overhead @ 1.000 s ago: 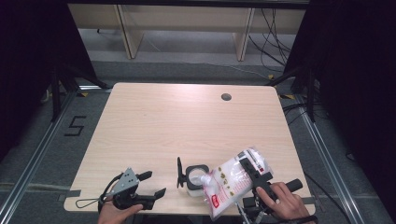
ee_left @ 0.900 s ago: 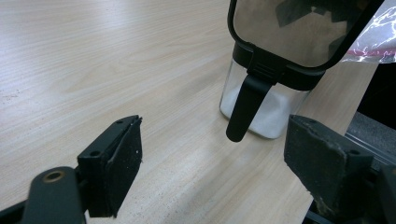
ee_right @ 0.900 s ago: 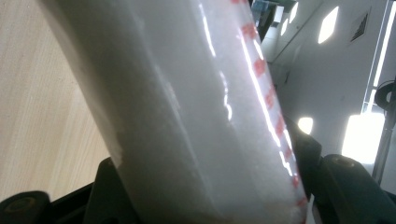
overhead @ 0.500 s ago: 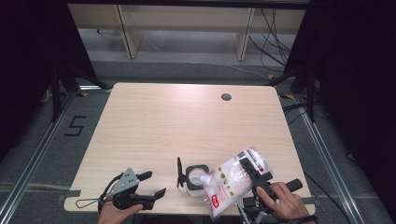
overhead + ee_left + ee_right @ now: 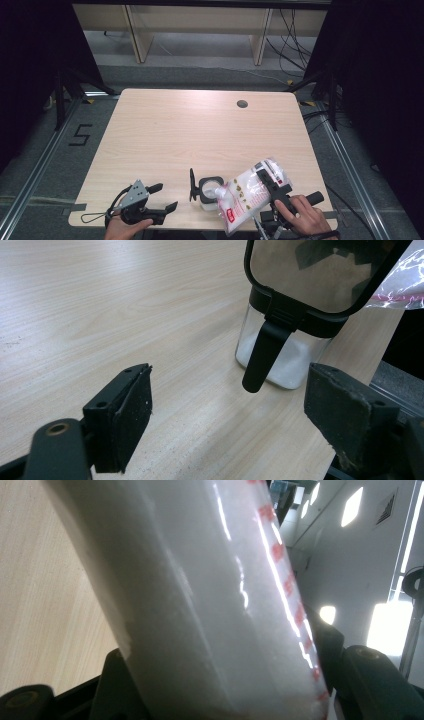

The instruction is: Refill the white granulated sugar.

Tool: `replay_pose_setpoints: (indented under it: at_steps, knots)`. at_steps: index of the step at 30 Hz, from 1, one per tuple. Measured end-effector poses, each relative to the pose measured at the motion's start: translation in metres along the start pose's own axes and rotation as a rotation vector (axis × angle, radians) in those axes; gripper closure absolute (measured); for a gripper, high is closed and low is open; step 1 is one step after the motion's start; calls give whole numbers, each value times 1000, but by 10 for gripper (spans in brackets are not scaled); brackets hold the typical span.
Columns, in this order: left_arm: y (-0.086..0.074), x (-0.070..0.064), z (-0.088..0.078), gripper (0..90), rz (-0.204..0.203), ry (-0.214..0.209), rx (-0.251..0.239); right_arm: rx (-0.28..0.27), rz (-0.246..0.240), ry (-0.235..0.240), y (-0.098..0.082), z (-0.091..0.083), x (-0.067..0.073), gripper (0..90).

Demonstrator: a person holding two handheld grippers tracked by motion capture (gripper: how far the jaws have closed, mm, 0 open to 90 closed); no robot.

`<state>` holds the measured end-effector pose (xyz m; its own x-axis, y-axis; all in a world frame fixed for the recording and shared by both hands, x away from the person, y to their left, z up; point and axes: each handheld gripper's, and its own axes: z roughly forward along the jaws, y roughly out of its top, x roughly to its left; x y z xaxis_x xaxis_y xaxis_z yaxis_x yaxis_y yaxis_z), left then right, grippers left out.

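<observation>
Right gripper [image 5: 272,182] fingers clamped on white pouch [image 5: 245,195], tipped with its mouth at the open jar [image 5: 210,192] near the counter [image 5: 200,130] front edge. Jar lid [image 5: 192,184] stands upright. Left gripper [image 5: 167,197] rests left of jar, fingers apart, nothing between them.

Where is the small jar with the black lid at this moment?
In the high view the jar stands near the table's front edge, right of the left gripper, with the bag in the right gripper tilted over it.
</observation>
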<state>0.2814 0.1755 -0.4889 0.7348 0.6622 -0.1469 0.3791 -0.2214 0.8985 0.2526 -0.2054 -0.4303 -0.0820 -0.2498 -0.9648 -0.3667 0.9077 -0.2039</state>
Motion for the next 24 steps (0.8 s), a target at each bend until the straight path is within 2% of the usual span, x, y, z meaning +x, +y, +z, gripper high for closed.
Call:
replay_pose_setpoints:
  at_steps: [1,2,3,4,5,7,8,10,11,12,15,16,18,20,21,22,23,24]
  knots:
    - [0,0,0,187,5,1,6,12,20,9,0,-1,2,458]
    - [0,-1,0,187,-14,2,2,13,22,10,0,-1,2,457]
    - [0,-1,0,187,-6,1,1,14,22,11,0,-1,1,457]
    - [0,0,0,187,-3,2,2,2,2,2,0,0,0,458]
    - [0,-1,0,187,-19,3,-3,8,12,6,0,0,1,458]
    - [0,0,0,188,4,0,5,3,17,-2,0,0,2,458]
    - [0,-1,0,188,-6,1,6,6,16,-1,0,-1,2,457]
    - [-1,-1,0,187,-13,3,-1,10,-11,2,1,-1,-1,458]
    - [0,0,0,187,1,1,1,4,-13,-6,1,-1,-1,458]
    - [0,0,0,187,2,1,4,20,8,8,2,-2,0,458]
    - [0,0,0,187,-1,2,3,-1,-29,-9,1,-1,-2,458]
    - [0,0,0,187,0,1,1,2,-15,-7,1,-1,-1,458]
    - [0,-1,0,187,-15,2,1,-14,-43,-19,2,-1,-3,458]
    - [0,0,0,187,-7,3,1,-15,-41,-20,1,-1,-3,458]
    - [0,0,0,188,2,3,3,-13,-43,-18,1,-1,-3,458]
    - [0,-1,1,188,-14,4,0,-1,-34,-7,1,-1,-2,459]
    - [0,0,1,188,0,0,2,-1,-45,-5,0,-1,-3,459]
    - [0,-1,1,188,-12,3,6,6,-42,6,0,-1,-3,459]
